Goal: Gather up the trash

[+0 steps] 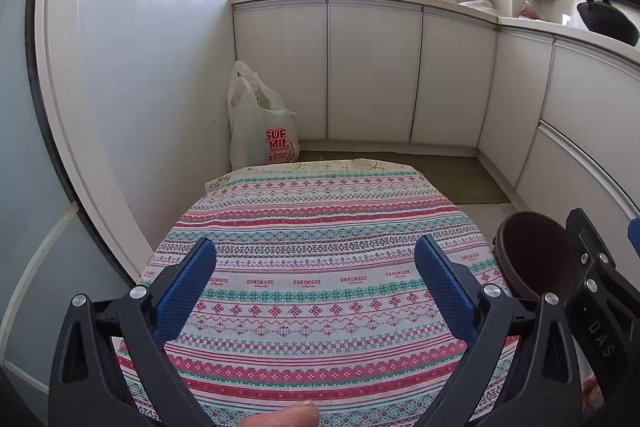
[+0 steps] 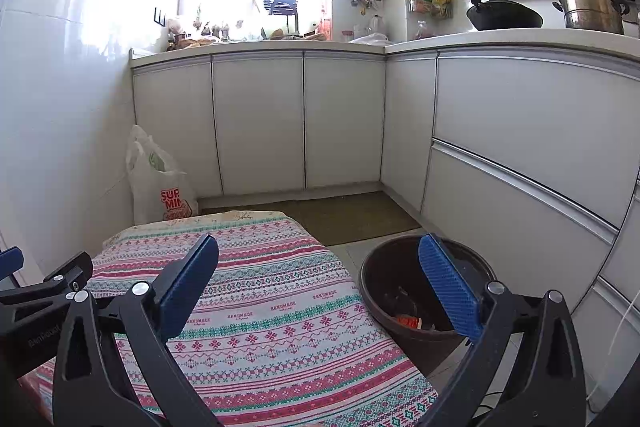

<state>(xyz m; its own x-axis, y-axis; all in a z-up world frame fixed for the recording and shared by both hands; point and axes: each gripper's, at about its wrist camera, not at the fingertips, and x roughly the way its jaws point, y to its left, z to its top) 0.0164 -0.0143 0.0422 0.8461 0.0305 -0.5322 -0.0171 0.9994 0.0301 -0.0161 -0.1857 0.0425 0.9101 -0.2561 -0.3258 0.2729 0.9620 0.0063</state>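
Woven cloth, striped in red, green and white cross-stitch bands, covered the desk nearest both cameras, its surface flat and its far corners rounded. Over it the left gripper hovered with its blue, dimpled fingers spread wide and gripping nothing. The right gripper was likewise released, its textured blue fingers parted and empty, one above the cloth and the other above the bin. Just right of the desk, on the pale tiled floor, stood the round dark-brown plastic bin, smooth-walled, with the trash, a crumpled red-and-white scrap among darker bits, lying at its bottom. Farther off, a thin white plastic bag with red print slumped in the left corner against glossy white wall tiles. Beyond it ran flat white cabinet doors under a pale countertop, bearing a black pan and a shiny steel pot.
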